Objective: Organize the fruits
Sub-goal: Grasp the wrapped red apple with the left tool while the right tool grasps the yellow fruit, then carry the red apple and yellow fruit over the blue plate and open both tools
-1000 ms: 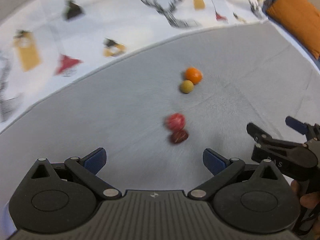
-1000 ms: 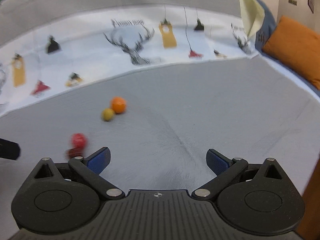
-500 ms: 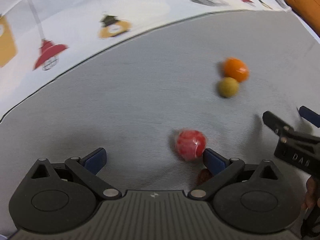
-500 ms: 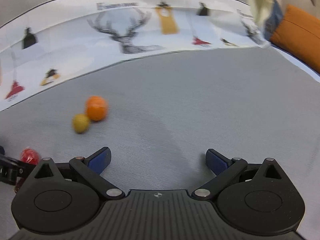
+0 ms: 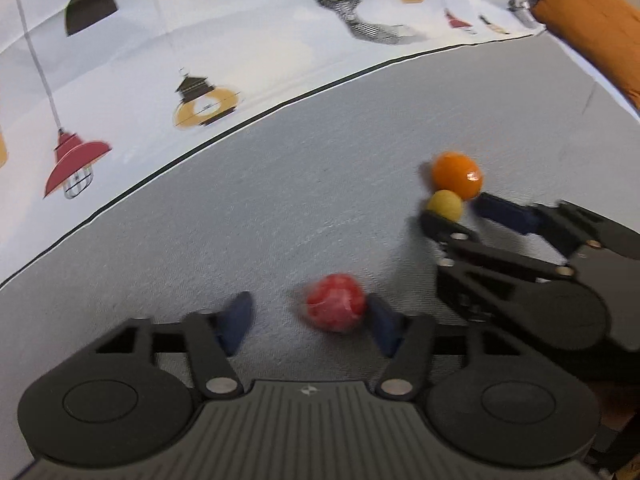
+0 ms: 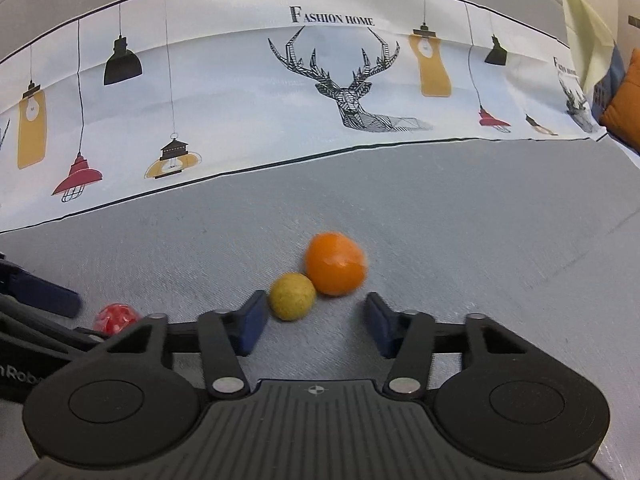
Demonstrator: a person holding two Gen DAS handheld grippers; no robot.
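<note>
On the grey cloth (image 5: 280, 208) a red fruit (image 5: 335, 303) lies between the fingers of my left gripper (image 5: 308, 324). It sits close against the right finger, with a gap to the left one, and the jaws are closing. My right gripper (image 6: 315, 324) is closing too. A small yellow fruit (image 6: 292, 296) lies just at its left fingertip and an orange (image 6: 335, 264) lies just beyond the tips. In the left wrist view the right gripper (image 5: 470, 216) reaches in from the right at the yellow fruit (image 5: 444, 205) and the orange (image 5: 456, 174). The right wrist view also shows the red fruit (image 6: 116, 317).
A white printed cloth (image 6: 240, 92) with lamps and a deer's head borders the grey cloth at the back. An orange cushion (image 5: 592, 20) lies at the far right. The left gripper's finger (image 6: 40, 300) shows at the left edge of the right wrist view.
Both grippers have come forward and down onto the fruits and their jaws have narrowed. The red fruit now lies between the left fingers. The dark red fruit beside it has gone from sight.
</note>
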